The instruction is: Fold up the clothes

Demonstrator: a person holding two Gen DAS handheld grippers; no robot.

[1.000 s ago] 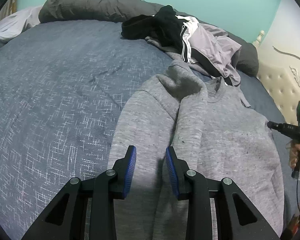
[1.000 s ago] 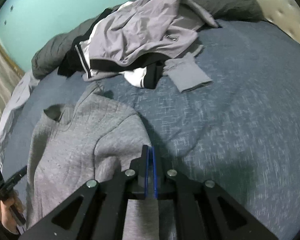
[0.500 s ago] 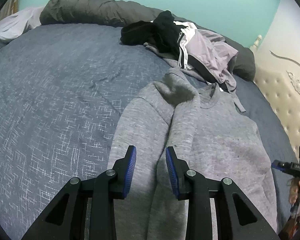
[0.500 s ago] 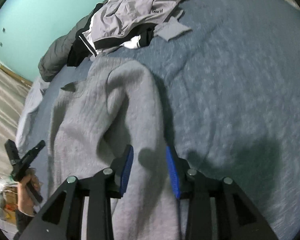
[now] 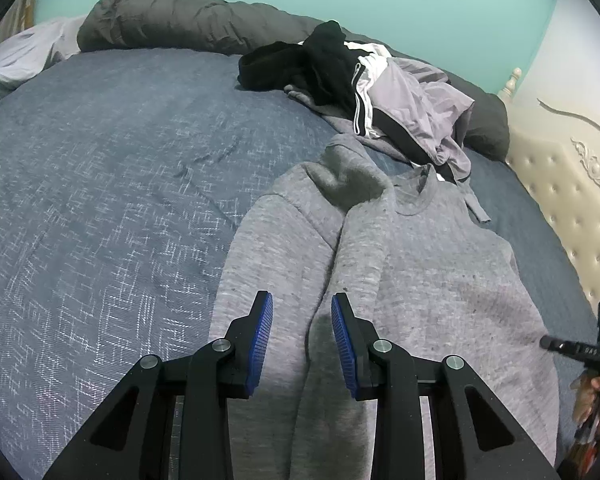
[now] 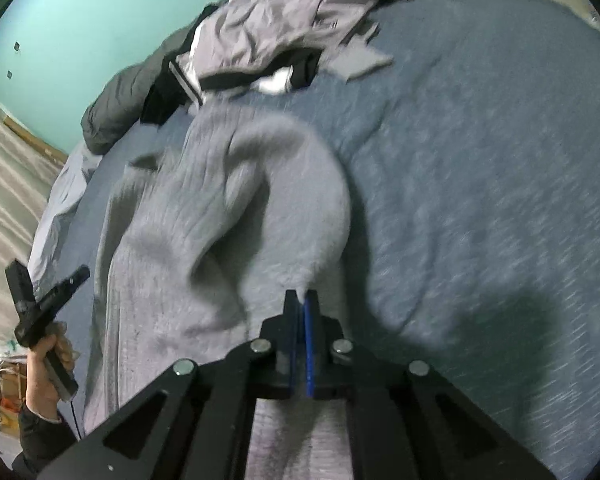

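Grey sweatshirt [image 5: 412,280] lay flat near bed's [image 5: 100,200] headboard-side edge. Right claw [image 6: 303,300] had clamped its side edge; left claw [image 5: 302,336] hovered part-open, empty, above the cloth. Best to lift low & carry the fold across evenly w/o dragging.
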